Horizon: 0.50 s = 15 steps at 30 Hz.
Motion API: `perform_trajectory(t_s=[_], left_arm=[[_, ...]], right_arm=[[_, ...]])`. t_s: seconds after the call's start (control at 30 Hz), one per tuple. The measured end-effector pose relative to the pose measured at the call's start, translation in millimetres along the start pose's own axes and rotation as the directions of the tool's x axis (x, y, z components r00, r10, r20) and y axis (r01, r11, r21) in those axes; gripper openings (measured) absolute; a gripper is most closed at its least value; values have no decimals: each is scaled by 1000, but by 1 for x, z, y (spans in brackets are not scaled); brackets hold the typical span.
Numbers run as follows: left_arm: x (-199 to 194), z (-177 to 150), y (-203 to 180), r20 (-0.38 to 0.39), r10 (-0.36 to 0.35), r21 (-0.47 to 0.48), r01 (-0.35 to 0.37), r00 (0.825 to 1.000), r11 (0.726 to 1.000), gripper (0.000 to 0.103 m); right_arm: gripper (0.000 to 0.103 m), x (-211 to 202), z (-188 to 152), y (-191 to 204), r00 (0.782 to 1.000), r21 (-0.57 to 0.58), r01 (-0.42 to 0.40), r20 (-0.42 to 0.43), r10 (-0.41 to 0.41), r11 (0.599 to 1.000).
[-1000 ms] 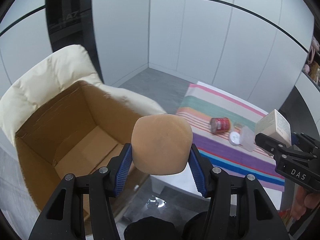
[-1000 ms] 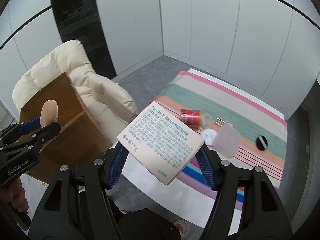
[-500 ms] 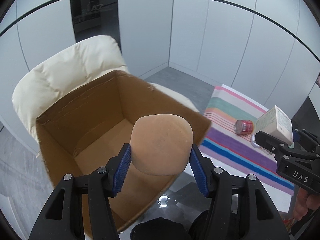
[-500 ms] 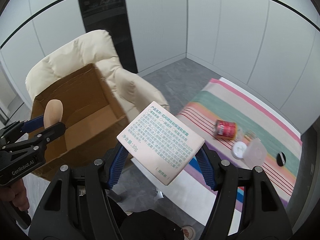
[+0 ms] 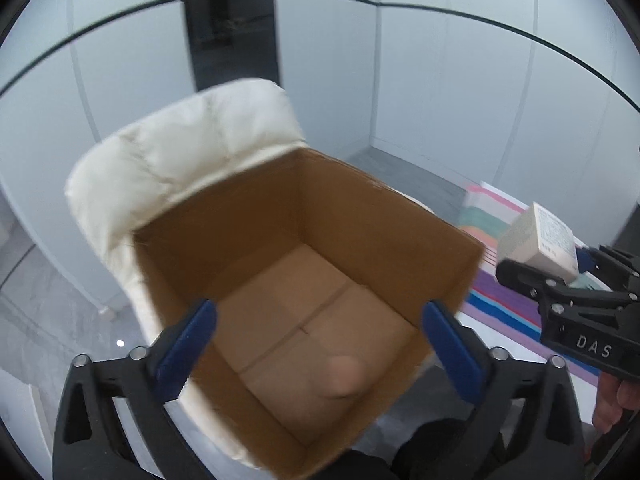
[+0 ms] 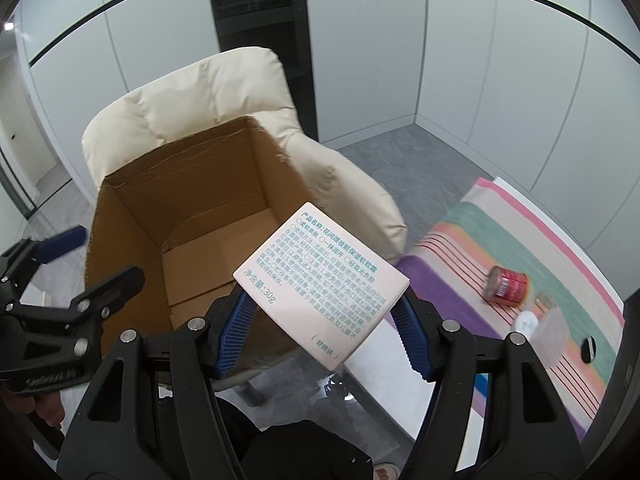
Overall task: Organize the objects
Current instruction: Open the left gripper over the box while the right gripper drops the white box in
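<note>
An open cardboard box (image 5: 452, 240) stands on a cream armchair (image 5: 192, 148). My left gripper (image 5: 320, 340) is open and empty above the box. A tan makeup sponge (image 5: 345, 376) lies blurred on the box floor. My right gripper (image 6: 324, 320) is shut on a white carton with green print (image 6: 324, 280), held beside the box (image 6: 120, 240). The carton also shows in the left wrist view (image 5: 538, 244). The left gripper shows at the left of the right wrist view (image 6: 76, 260).
A striped cloth (image 6: 520, 232) lies on a white table to the right. On it are a red can (image 6: 508, 282), a white round lid (image 6: 528, 322), a clear plastic container (image 6: 554, 336) and a small black disc (image 6: 588, 348). Grey floor and white wall panels surround.
My left gripper has opened over the box and the tan sponge has dropped to the box floor. Both grippers have swung left toward the box. The right still holds the carton.
</note>
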<state>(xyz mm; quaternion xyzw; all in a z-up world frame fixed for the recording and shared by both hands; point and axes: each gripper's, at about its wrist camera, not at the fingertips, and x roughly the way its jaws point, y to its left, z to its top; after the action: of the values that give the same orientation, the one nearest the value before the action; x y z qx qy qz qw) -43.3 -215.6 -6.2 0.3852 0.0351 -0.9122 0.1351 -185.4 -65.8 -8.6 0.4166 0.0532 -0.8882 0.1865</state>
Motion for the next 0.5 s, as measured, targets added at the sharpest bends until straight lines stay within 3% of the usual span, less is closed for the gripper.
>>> perform_trajectory(t_s=[0.5], left_arm=[[-10,-17,76,-13,128,-117,-128,992,985,103]], right_arm=[[69,24,14,72,995,-94,-93,-30,90,991]])
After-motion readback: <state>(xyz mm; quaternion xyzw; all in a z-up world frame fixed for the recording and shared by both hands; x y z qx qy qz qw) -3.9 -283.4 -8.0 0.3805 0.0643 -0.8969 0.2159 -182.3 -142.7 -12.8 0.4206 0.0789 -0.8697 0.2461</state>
